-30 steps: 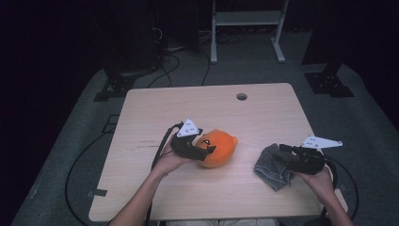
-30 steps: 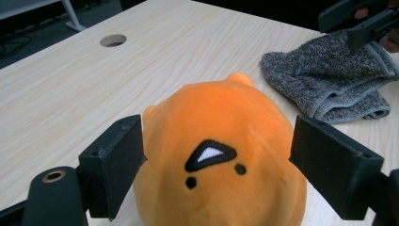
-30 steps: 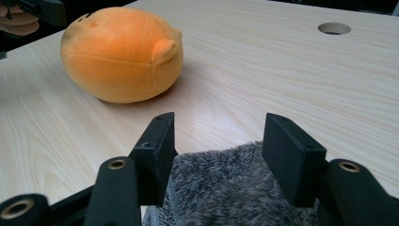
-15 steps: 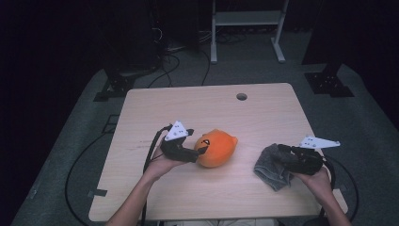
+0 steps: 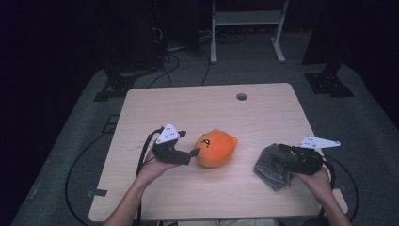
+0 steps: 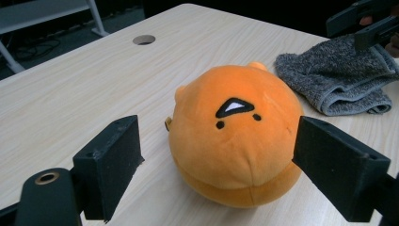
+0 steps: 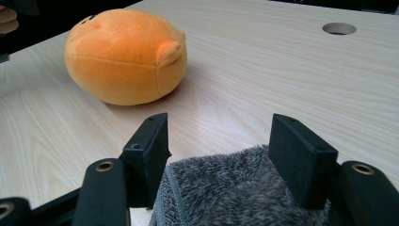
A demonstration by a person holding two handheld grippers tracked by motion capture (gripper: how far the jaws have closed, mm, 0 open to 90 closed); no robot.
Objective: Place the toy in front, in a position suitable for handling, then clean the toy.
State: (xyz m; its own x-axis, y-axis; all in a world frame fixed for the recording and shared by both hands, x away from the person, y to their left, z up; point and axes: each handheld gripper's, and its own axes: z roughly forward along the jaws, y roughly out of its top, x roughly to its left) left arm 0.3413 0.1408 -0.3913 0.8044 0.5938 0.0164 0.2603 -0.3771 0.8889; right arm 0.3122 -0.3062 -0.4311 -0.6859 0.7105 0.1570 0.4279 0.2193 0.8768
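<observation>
An orange round plush [image 5: 215, 148] with a small black face lies on the wooden table [image 5: 207, 108]. My left gripper [image 5: 193, 152] sits just left of it, open; its jaws have just been opening. In the left gripper view the plush [image 6: 235, 136] lies between and just beyond the two pads [image 6: 110, 169], untouched. A folded grey cloth [image 5: 272, 167] lies at the right. My right gripper [image 5: 282, 153] is over its right part, jaws just opened. The cloth [image 7: 226, 188] lies loose between those jaws, and the plush [image 7: 122, 56] sits farther off.
A round cable hole [image 5: 241, 96] is in the table's far side. Cables trail from both grippers over the table's edges. A white metal stand [image 5: 247, 19] and dark equipment stand on the grey floor behind the table.
My left gripper has drawn back to the left, off the orange plush, which stays in place. The right gripper and the grey cloth have kept still.
</observation>
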